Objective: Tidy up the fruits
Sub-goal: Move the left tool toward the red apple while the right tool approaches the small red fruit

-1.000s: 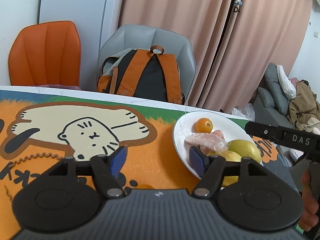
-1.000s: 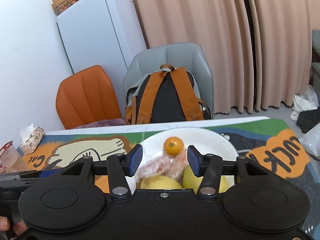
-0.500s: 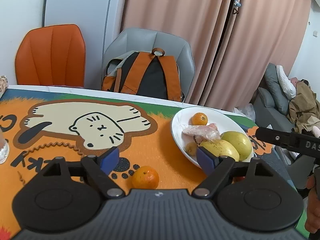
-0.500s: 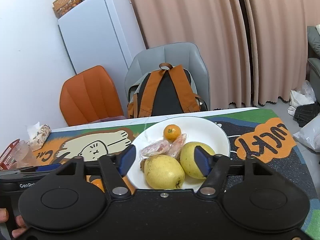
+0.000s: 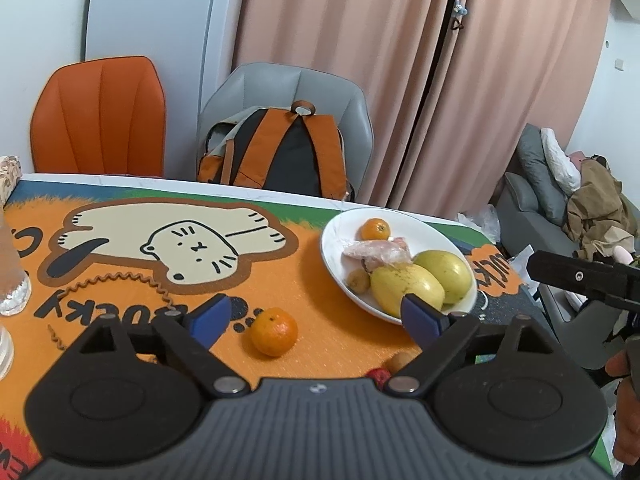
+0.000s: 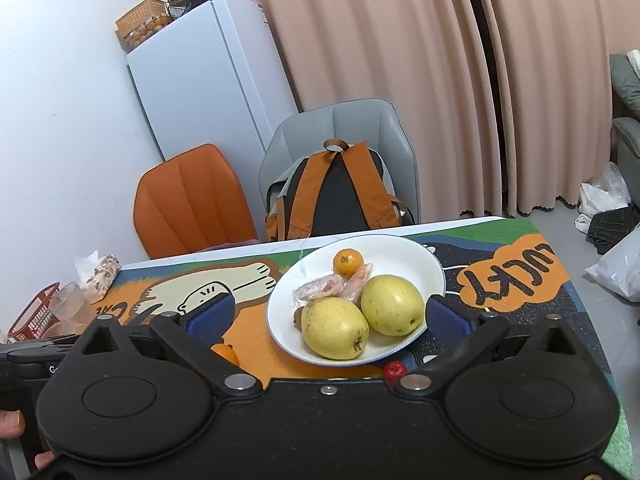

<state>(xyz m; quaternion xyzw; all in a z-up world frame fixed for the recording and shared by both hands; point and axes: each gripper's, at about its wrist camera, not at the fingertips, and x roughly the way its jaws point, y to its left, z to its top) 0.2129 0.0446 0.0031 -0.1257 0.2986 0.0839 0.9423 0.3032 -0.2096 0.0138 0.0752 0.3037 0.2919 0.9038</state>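
Both jaws have just opened wide, empty; tangerine (image 5: 273, 331) lies between left gripper's (image 5: 316, 316).

Home dining-living room: white refrigerator (image 6: 208, 80), pink floor-length curtains (image 6: 380, 60), grey sofa (image 5: 532, 200) far right, cartoon-cat table mat (image 5: 160, 248).
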